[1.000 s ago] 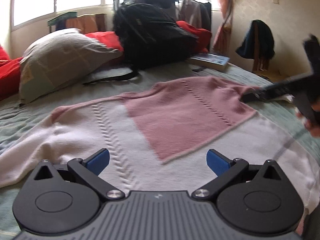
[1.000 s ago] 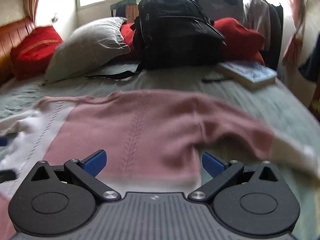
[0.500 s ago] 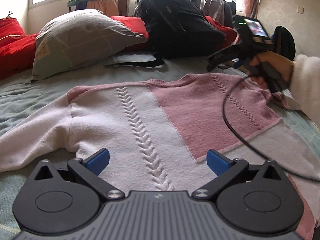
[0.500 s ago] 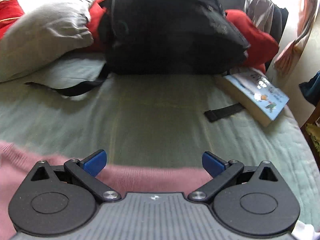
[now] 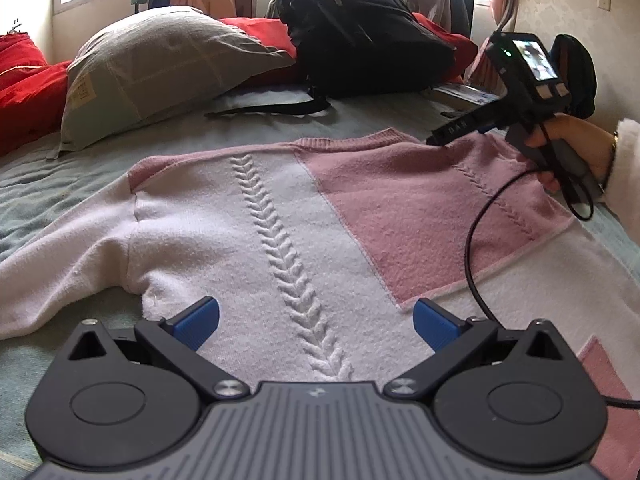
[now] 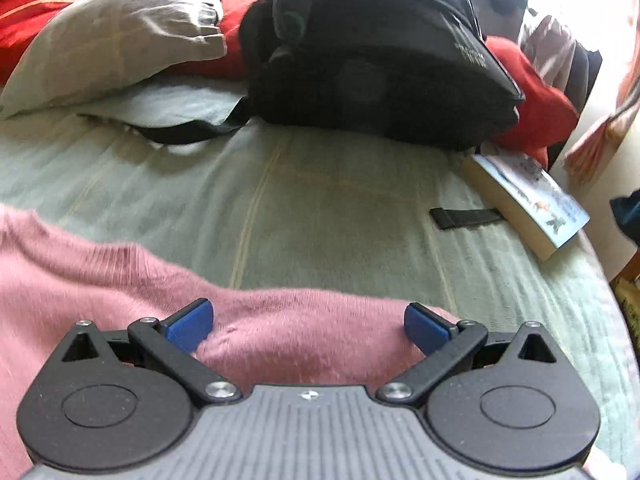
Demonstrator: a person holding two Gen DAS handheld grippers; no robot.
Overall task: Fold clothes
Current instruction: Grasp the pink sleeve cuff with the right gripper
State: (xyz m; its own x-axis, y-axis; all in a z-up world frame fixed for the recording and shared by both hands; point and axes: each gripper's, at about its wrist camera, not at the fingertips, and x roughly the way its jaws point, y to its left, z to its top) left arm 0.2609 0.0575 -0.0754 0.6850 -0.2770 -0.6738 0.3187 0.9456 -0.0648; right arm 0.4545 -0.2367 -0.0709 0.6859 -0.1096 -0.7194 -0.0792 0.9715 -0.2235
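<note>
A pink and white knitted sweater (image 5: 280, 216) lies spread flat on the green bedspread (image 5: 60, 168), its left sleeve trailing off to the left. My left gripper (image 5: 316, 322) hovers open over the white lower part, nothing between its blue pads. In the left wrist view a hand holds the right gripper (image 5: 436, 140) at the sweater's pink shoulder, near the collar. In the right wrist view the right gripper (image 6: 308, 326) is open, its blue pads (image 6: 192, 322) low over the pink shoulder edge (image 6: 280, 320).
A grey pillow (image 5: 160, 64), red cushions (image 5: 24, 92) and a black backpack (image 5: 360, 32) line the head of the bed. A book (image 6: 528, 200) and a black strap (image 6: 464, 216) lie at the right edge. A black cable (image 5: 472, 248) crosses the sweater.
The right gripper swung up from the sweater's middle to its pink shoulder edge by the collar. My left gripper shifted left, toward the cable-knit column. Both stayed open.
</note>
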